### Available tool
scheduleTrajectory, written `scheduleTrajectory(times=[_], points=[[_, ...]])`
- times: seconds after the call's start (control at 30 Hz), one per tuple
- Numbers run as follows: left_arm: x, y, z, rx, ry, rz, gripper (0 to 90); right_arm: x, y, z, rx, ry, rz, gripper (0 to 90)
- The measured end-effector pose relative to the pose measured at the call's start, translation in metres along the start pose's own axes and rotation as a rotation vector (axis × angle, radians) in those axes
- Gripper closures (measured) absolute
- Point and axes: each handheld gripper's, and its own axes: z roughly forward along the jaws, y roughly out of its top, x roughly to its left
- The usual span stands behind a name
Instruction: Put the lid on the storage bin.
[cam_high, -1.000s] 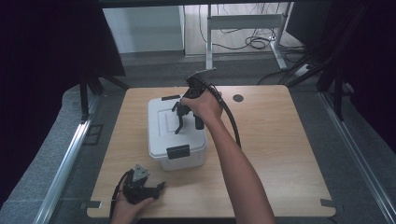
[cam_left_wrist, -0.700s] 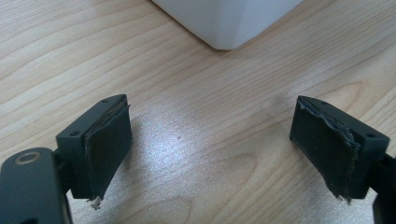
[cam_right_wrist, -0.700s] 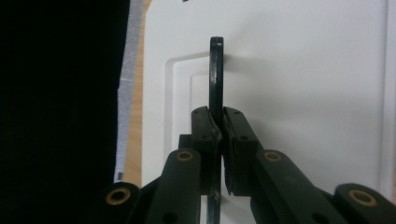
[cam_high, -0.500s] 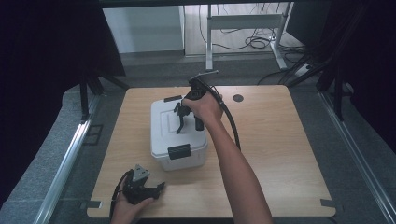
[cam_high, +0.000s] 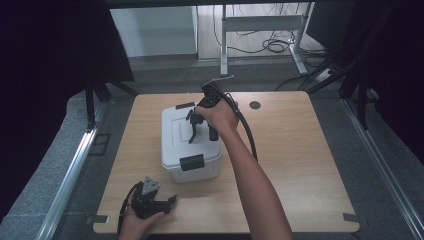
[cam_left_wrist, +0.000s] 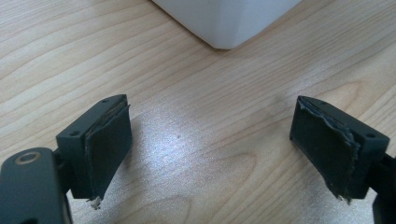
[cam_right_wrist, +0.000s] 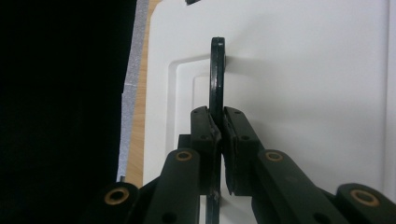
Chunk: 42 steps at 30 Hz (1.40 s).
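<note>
Right hand-held gripper (cam_right_wrist: 218, 140) clamping white box (cam_high: 176, 137) handle (cam_right_wrist: 217, 74), left hand-held gripper (cam_left_wrist: 210, 144) agape

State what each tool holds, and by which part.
Right tool: shut on the box's black lid handle, mid-bar. Left tool: open, empty.

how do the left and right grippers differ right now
The left gripper is open and holds nothing; the right gripper is shut on the box's black handle. The left rests low near the table's front edge; the right is above the white box. Both have black fingers.
</note>
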Motion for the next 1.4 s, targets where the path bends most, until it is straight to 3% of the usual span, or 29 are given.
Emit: scheduleTrajectory(times=[0.63, 0.83, 1.0, 1.2, 1.4], points=[[0.0, 0.0, 0.0, 0.0, 0.0, 0.003, 12.8, 0.002, -0.003, -0.007, -0.005, -0.001, 0.009, 85.2], [0.0, 0.0, 0.0, 0.0, 0.0, 0.0, 12.7, -0.007, -0.003, -0.006, -0.012, -0.008, 0.018, 84.7], [0.0, 0.0, 0.0, 0.0, 0.0, 0.003, 12.7, -0.007, -0.006, -0.008, -0.035, 0.002, -0.006, 75.8], [0.0, 0.0, 0.0, 0.0, 0.0, 0.002, 12.7, -0.01, -0.012, -0.03, -0.093, 0.043, -0.027, 71.6], [0.0, 0.0, 0.0, -0.002, 0.0, -0.003, 12.7, -0.026, -0.026, -0.055, -0.147, 0.075, -0.059, 64.6]])
